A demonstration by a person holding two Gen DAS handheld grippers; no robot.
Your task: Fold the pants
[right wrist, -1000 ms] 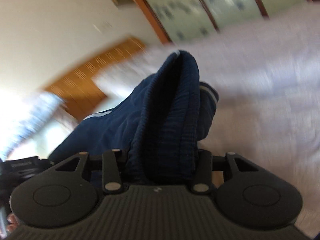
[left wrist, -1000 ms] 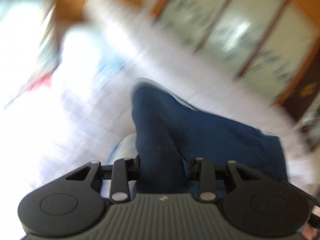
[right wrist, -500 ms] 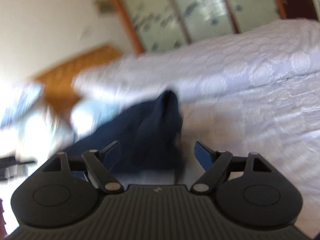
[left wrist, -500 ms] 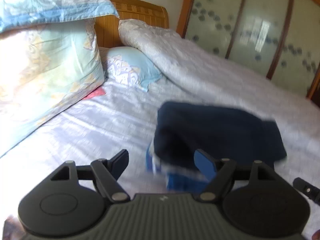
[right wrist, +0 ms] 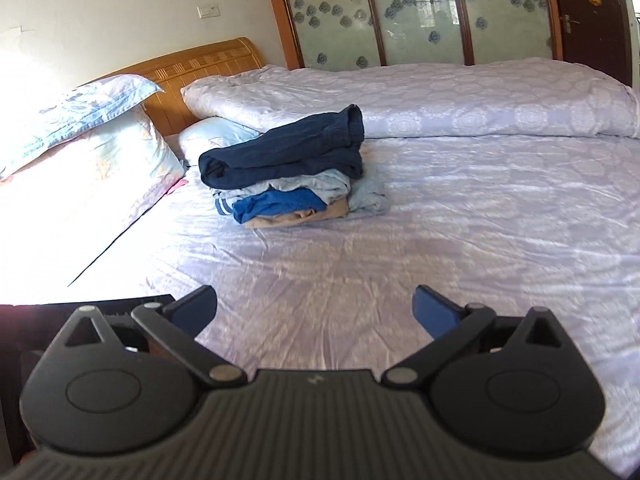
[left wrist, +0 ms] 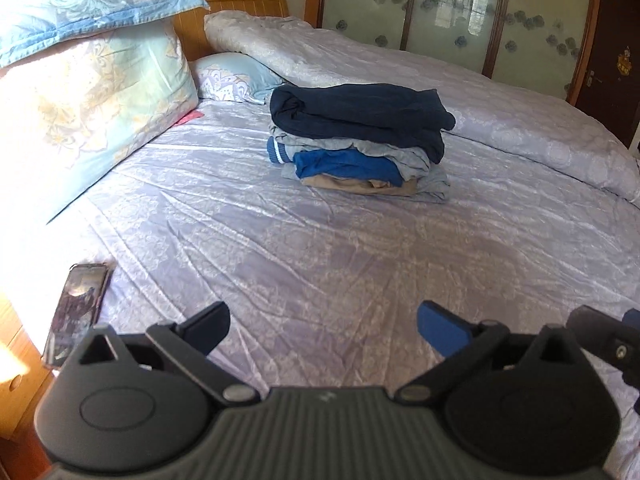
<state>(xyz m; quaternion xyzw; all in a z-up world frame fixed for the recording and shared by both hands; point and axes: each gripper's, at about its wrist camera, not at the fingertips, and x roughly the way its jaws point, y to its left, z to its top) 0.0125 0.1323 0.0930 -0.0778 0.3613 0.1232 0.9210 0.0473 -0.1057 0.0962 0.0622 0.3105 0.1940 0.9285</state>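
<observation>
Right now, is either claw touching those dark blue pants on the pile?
Apart. In the left wrist view, bare bedsheet separates the open left claw from the navy pants; the right wrist view shows the same for the right claw.

Bed: my lilac patterned sheet (left wrist: 320,248) spreads wide — wooden headboard (right wrist: 200,68) behind.
Pillows: floral pile (left wrist: 92,80) at my left, sunlit.
Quilt: rolled lilac quilt (right wrist: 440,96) along the far side.
Wall: cream, switch plate (right wrist: 209,11).
Doors: frosted flower-print panels (right wrist: 416,8) — brown door (right wrist: 588,12) beside.
</observation>
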